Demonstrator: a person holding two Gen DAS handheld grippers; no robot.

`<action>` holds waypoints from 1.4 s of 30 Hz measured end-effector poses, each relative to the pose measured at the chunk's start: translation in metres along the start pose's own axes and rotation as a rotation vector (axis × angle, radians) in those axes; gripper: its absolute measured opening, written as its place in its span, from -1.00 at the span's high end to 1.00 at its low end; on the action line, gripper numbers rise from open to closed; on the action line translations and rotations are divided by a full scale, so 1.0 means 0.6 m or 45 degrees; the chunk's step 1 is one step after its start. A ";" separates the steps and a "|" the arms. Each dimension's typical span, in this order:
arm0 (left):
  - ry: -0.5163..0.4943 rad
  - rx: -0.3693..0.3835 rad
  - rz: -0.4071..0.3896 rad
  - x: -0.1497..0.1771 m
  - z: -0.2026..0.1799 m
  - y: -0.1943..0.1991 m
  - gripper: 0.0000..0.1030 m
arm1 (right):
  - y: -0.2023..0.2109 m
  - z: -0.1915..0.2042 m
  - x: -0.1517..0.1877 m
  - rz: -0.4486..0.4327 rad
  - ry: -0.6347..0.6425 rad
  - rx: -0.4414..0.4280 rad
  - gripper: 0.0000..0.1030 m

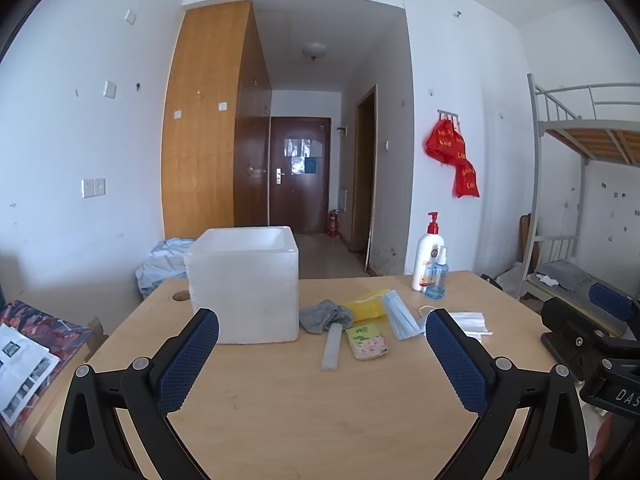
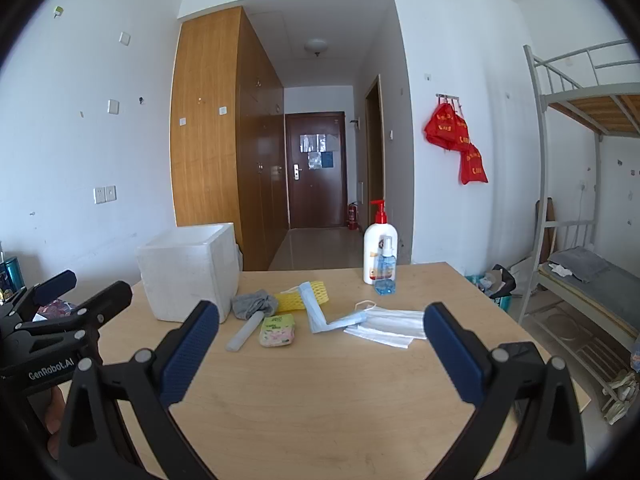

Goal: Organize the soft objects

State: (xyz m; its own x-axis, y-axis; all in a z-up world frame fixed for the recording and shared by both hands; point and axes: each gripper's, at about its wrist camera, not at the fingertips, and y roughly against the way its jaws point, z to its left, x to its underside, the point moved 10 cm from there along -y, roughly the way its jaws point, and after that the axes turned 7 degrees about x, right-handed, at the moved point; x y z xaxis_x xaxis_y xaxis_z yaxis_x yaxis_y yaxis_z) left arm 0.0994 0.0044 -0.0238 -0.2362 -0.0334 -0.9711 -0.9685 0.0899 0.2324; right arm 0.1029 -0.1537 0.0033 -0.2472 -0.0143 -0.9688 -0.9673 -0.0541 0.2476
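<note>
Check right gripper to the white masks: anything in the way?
Nothing visible. The right gripper is open over bare table, and the white masks lie flat just ahead near its right finger. The blue mask lies left of them, touching their edge.

Foam box [image 1: 244, 284] interior out of sight

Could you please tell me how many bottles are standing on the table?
2: a white pump bottle at the table's far edge, and a small blue spray bottle directly in front of it.

Grey cloth [image 1: 326, 315], yellow foam net [image 1: 366, 305], tissue pack [image 1: 367, 341], blue mask [image 1: 400, 314], white masks [image 1: 468, 320] scattered beside open foam box [image 1: 244, 284].
</note>
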 end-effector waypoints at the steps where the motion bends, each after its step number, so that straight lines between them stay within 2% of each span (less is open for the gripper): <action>1: 0.000 -0.001 0.002 0.000 -0.001 -0.001 -1.00 | 0.003 -0.003 -0.005 0.000 0.001 -0.002 -1.00; 42: 0.016 -0.025 0.004 -0.005 0.014 0.003 -1.00 | 0.006 0.004 -0.011 0.004 0.007 -0.033 -1.00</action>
State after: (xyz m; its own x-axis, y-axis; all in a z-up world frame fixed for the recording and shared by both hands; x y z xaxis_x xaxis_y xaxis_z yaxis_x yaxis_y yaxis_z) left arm 0.0991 0.0132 -0.0212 -0.2402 -0.0457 -0.9696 -0.9690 0.0708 0.2367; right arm 0.1008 -0.1512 0.0106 -0.2501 -0.0200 -0.9680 -0.9647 -0.0800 0.2509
